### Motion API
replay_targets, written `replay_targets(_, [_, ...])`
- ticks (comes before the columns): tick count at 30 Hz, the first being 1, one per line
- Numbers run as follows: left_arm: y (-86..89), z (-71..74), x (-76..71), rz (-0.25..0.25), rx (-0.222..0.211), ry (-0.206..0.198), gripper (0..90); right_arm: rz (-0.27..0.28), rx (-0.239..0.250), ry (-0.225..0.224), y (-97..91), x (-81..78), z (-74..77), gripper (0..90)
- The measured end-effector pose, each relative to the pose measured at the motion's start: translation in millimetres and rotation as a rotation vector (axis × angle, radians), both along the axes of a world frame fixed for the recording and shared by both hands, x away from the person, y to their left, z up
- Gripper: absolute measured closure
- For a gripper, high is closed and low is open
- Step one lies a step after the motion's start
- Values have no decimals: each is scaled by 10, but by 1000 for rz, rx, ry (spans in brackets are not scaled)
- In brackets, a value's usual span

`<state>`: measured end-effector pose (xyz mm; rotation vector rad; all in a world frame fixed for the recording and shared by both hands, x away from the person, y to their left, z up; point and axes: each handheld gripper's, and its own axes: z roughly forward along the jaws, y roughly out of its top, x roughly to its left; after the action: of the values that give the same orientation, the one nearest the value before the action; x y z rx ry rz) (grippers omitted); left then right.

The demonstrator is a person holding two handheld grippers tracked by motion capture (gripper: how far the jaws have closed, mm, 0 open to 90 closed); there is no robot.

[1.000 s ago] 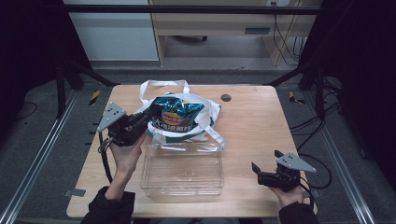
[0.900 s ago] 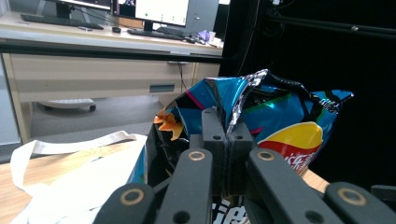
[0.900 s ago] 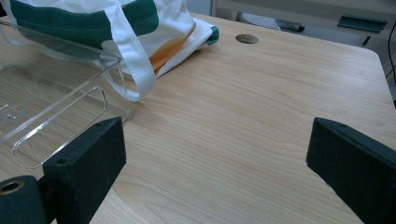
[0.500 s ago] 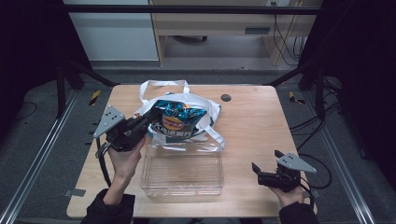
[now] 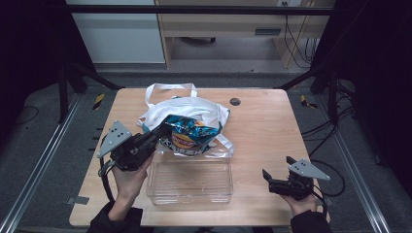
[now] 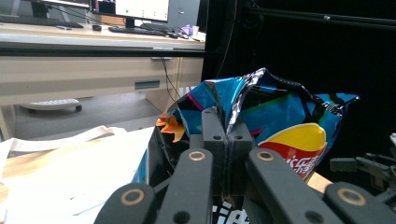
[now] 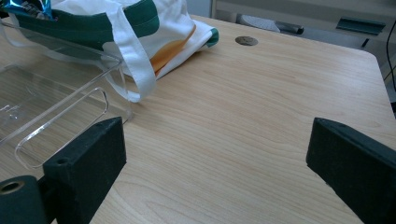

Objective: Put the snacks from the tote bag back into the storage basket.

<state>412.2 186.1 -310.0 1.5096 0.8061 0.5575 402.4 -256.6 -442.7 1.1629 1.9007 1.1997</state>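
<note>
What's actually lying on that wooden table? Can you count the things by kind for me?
Snack bags: 1, blue chip bag
Cloth bags: 1, white tote bag
Clear plastic containers: 1, clear bin
Handheld grippers: 2, left gripper, right gripper
Total: 5

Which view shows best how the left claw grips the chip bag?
The left gripper view: the left claw is shut on the chip bag. The high view shows the bag above the clear tray; the right gripper view catches a corner.

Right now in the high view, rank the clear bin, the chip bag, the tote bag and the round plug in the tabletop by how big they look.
1. Tote bag and clear bin: alike in spread, and the bag is partly covered, so no ranking.
2. Chip bag, pinched in the left tool.
3. Round plug, by far the smallest.
</note>
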Motion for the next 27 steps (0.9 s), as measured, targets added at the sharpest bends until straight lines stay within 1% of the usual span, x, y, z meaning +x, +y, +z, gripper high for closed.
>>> replay_targets(5, [-10, -48, -74, -4, 23, 5, 897, 0, -1, 0, -2, -1, -1, 51])
replay_targets(8, [0, -72, -107, -10, 20, 14, 897, 0, -2, 1, -4, -3, -2, 51])
replay_targets(13, [-16, -118, -187, -20, 28, 22, 897, -1, -2, 1, -6, -5, -1, 53])
replay_targets(18, [-47, -197, -255, -30, 40, 45, 897, -3, 0, 0, -6, -5, -1, 53])
replay_targets(26, [-76, -380, -294, -27, 69, 90, 896, -4, -3, 1, -6, -4, -3, 53])
replay_targets(27, [-81, -421, -302, -29, 75, 99, 896, -4, -3, 2, -3, -4, -3, 53])
